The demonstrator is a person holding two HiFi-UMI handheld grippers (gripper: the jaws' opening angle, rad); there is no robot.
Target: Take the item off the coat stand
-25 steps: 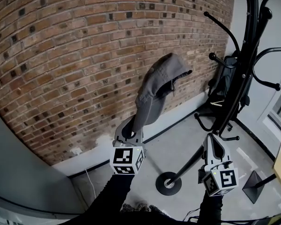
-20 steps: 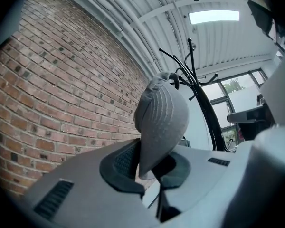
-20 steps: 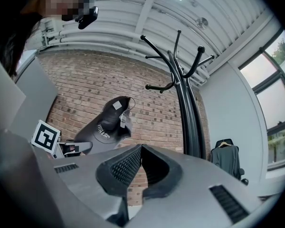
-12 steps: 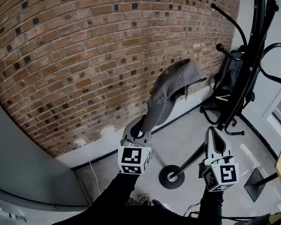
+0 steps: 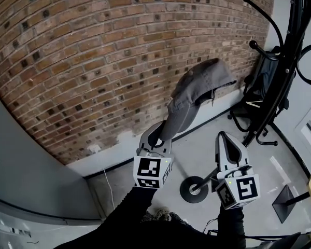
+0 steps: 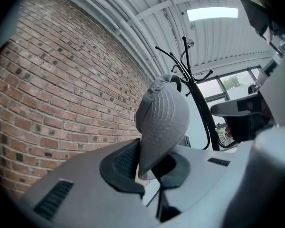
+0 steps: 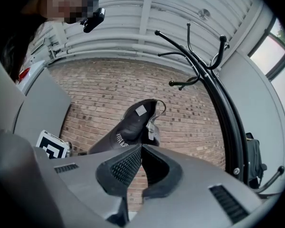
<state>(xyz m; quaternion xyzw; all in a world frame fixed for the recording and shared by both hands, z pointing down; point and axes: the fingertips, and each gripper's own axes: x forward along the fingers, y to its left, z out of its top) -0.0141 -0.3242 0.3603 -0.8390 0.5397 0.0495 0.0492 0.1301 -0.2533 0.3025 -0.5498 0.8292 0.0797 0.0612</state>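
A grey baseball cap (image 5: 197, 92) stands up in the air in front of the brick wall, clear of the black coat stand (image 5: 286, 77) to its right. My left gripper (image 5: 158, 135) is shut on the cap's brim from below. In the left gripper view the brim (image 6: 162, 120) sits pinched between the dark pads, and my left gripper (image 6: 149, 167) points upward. My right gripper (image 5: 229, 143) hangs lower right of the cap, shut with nothing in it. The right gripper view shows the cap's dark inside (image 7: 132, 126) beyond my right gripper (image 7: 140, 158) and the stand (image 7: 225, 113).
The stand's round base (image 5: 193, 189) rests on the grey floor between my grippers. A black bag (image 5: 260, 84) hangs on the stand near the wall. The brick wall (image 5: 93, 61) fills the left and back. A black bracket (image 5: 285, 204) lies on the floor at right.
The cap, still held by my left gripper, has drawn a little away from the stand's hooks. My right gripper has shifted slightly left and up. Both stay shut.
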